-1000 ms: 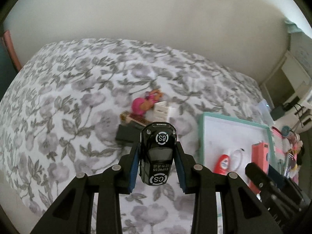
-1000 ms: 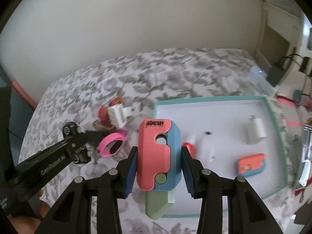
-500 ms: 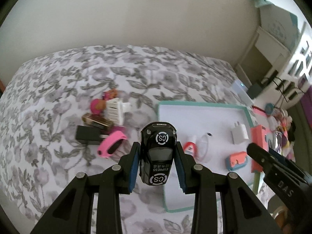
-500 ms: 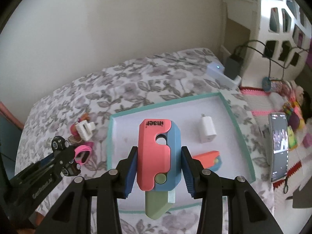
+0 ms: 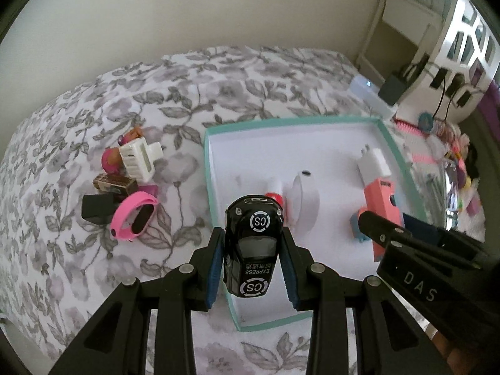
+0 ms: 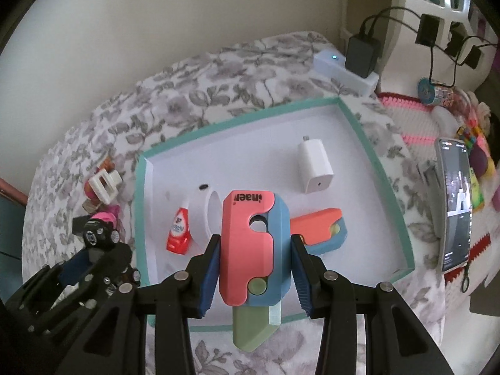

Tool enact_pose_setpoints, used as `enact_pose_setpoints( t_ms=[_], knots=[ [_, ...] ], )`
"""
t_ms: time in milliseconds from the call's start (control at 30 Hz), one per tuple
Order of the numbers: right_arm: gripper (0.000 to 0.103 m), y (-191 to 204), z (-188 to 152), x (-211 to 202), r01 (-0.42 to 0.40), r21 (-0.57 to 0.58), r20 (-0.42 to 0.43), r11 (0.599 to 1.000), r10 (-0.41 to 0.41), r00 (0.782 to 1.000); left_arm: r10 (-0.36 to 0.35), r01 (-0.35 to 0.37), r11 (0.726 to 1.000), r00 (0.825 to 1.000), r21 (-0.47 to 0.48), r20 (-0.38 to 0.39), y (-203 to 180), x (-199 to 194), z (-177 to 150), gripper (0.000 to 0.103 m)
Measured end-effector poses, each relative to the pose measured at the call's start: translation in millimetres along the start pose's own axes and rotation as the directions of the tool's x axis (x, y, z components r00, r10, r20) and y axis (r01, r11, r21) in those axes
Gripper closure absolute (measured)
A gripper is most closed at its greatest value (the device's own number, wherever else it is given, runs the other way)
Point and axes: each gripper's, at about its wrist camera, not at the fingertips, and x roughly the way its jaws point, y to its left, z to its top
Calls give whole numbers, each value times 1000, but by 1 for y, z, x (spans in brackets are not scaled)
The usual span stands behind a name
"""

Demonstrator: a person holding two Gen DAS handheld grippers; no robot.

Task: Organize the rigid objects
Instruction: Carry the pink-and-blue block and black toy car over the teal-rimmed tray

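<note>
My left gripper point(image 5: 252, 245) is shut on a black toy car point(image 5: 252, 243), held over the near left edge of a white tray with a teal rim point(image 5: 208, 172). My right gripper point(image 6: 253, 259) is shut on a pink-and-blue block toy with a green tip point(image 6: 254, 250), hanging above the same tray point(image 6: 359, 125). Inside the tray lie a white charger point(image 6: 315, 165), a second pink-and-blue toy point(image 6: 318, 229), a red-and-white tube point(image 6: 178, 234) and a white ring-shaped piece point(image 6: 203, 209). The right gripper also shows at the right of the left wrist view, with its toy point(image 5: 382, 203).
Left of the tray on the floral bedspread point(image 5: 93, 100) lie a pink band point(image 5: 132, 215), a white comb-like part point(image 5: 137, 159), a brown box point(image 5: 114, 182), a black block point(image 5: 95, 207) and a pink figure point(image 5: 111, 159). A phone point(image 6: 453, 203) and a white power strip point(image 6: 343, 72) sit at the right.
Both grippers have swung rightward from the loose pile to over the tray, rolling as they went. Each keeps its grip on its toy.
</note>
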Motion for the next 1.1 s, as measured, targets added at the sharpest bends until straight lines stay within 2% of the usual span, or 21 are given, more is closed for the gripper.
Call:
enact_pose_setpoints(
  t_ms=[467, 1100],
  knots=[
    [58, 0, -5, 29, 22, -17, -99, 1000, -24, 995, -36, 34, 999, 994, -16, -107, -1, 28, -5, 67],
    [58, -1, -10, 49, 34, -8, -155, 999, -35, 987, -47, 43, 999, 978, -25, -203, 1, 59, -15, 67]
  ],
)
